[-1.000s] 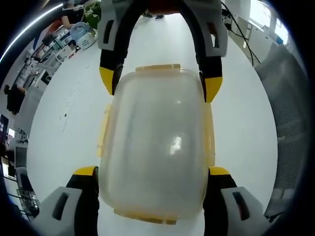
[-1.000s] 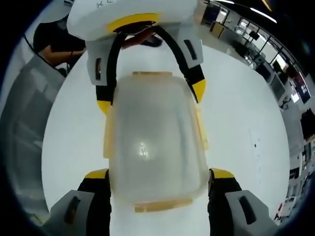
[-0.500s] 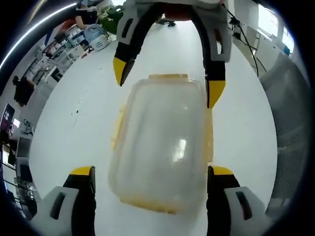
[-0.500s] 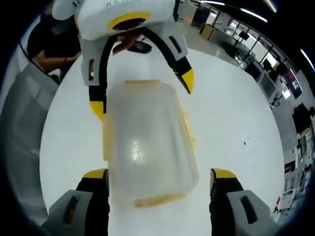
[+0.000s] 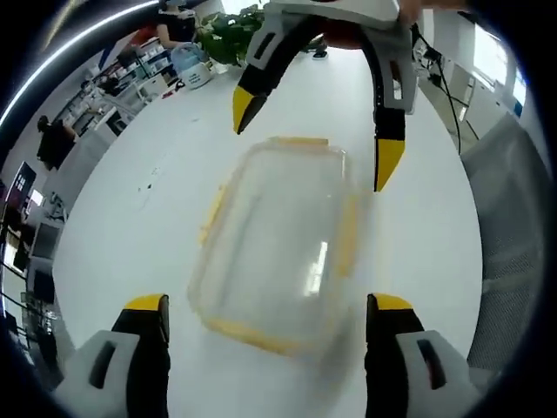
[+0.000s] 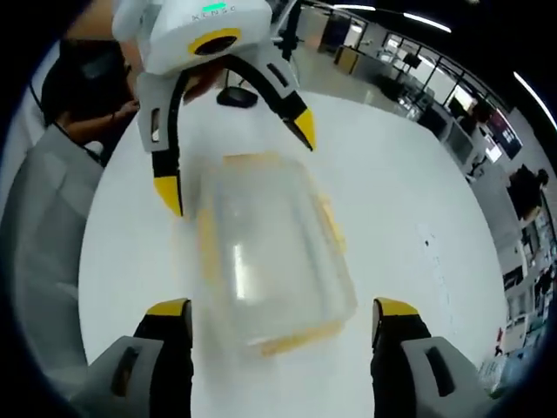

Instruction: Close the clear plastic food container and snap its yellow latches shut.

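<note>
The clear plastic container (image 5: 278, 244) with its lid on and yellow latches (image 5: 346, 237) along its rim lies on the round white table (image 5: 130, 226), blurred by motion. In the left gripper view my left gripper (image 5: 267, 305) is open, its jaws wide on either side of the near end, not touching it. Beyond the far end my right gripper (image 5: 315, 138) hangs open, tips clear of the box. The right gripper view has the container (image 6: 270, 252) between my open right gripper (image 6: 280, 309) and the open left gripper (image 6: 237, 164).
A grey chair (image 5: 513, 226) stands at the table's edge. A potted plant (image 5: 222, 35) and a water bottle (image 5: 190, 63) sit at the far side. A seated person (image 6: 87, 87) and a small black object (image 6: 233, 97) are beyond the table.
Both grippers have drawn back and up from the container. Their jaws, which flanked its sides, now stand clear of it, and the box looks smaller in both views.
</note>
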